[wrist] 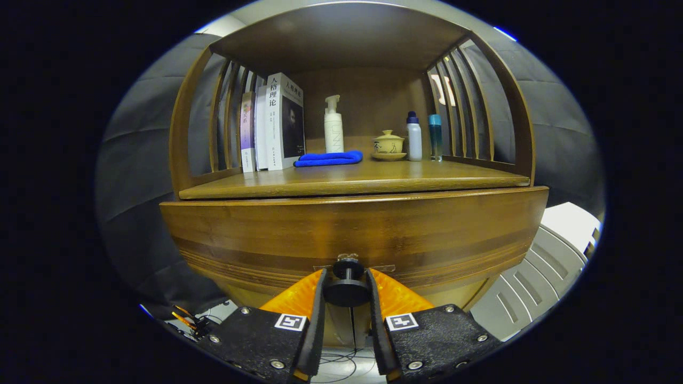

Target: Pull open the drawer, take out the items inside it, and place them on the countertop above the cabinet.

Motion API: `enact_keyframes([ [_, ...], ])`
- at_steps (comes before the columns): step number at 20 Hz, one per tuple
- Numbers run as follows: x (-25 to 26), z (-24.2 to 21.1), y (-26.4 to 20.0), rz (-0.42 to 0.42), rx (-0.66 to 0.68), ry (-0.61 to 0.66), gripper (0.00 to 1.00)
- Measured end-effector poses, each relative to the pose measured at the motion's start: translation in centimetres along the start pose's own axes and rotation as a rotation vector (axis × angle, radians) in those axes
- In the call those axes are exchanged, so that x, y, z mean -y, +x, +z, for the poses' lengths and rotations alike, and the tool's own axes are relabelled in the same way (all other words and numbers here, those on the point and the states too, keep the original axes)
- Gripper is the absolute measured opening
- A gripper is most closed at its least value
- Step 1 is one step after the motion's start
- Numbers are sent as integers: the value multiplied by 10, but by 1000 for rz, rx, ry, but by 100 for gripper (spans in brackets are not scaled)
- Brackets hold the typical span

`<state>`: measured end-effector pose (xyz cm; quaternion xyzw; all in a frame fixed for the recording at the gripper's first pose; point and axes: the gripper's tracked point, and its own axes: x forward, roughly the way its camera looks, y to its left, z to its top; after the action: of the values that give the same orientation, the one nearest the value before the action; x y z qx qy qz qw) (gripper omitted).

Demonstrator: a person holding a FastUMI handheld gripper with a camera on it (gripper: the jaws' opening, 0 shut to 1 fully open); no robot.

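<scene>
A: Where's the claw (347, 285)?

B: Low, right at the drawer (352, 234) front. The knob (347, 290) sits between the 2 fingers, w/ its round cap nearest the cam and its stem running to the wood.

A: Clamped on it?

B: Looks like it. Both fingers press the cap's sides, no gap I can see. So it's grasping the knob.

A: Drawer open?

B: Can't tell how far. The front fills the space just ahead of the fingers, and its inside is hidden, so are any items in it.

A: And the countertop (352, 181)?

B: Above & beyond the claw, over the drawer. At the back, left to right: books (272, 125) standing upright, a white pump bottle (333, 125), a blue cloth (328, 158) folded in front of that bottle, a lidded cup on a saucer (388, 145), a white bottle w/ blue cap (414, 136), then a blue tube (435, 136) just beside it. Front part of the top is bare wood.
</scene>
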<state>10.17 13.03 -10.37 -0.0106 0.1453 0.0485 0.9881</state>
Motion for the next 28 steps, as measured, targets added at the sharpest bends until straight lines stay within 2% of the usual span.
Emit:
enact_keyframes([
  [12,-3,-12,-54,11,18,-30,40],
  [28,-15,-37,-118,73,12,-98,40],
])
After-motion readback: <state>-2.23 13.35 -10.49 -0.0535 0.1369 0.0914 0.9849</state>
